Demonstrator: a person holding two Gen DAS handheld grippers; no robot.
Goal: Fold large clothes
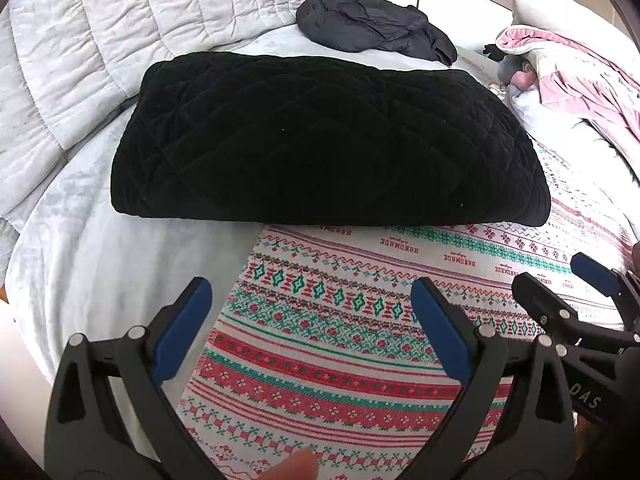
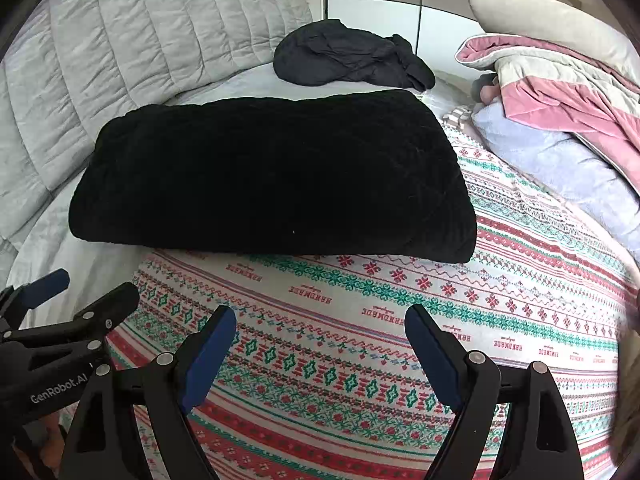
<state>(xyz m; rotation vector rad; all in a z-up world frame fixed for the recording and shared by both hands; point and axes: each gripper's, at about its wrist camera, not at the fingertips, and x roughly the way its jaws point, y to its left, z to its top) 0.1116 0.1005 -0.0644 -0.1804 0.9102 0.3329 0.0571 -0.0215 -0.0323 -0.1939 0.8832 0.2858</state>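
A black quilted garment (image 1: 320, 140) lies folded into a thick rectangle on the bed; it also shows in the right wrist view (image 2: 272, 176). My left gripper (image 1: 312, 312) is open and empty, held above the patterned blanket (image 1: 340, 340) in front of the garment's near edge. My right gripper (image 2: 320, 340) is open and empty, beside the left one, also short of the garment. The right gripper shows at the right edge of the left wrist view (image 1: 560, 284), and the left gripper at the left edge of the right wrist view (image 2: 92, 284).
A crumpled dark garment (image 1: 372, 26) lies behind the folded one. A grey quilted cover (image 1: 100, 40) lies at the left. A pink and white blanket (image 2: 560, 88) and pillow (image 2: 540, 12) pile at the right. The pale bedsheet (image 1: 100, 260) lies to the left.
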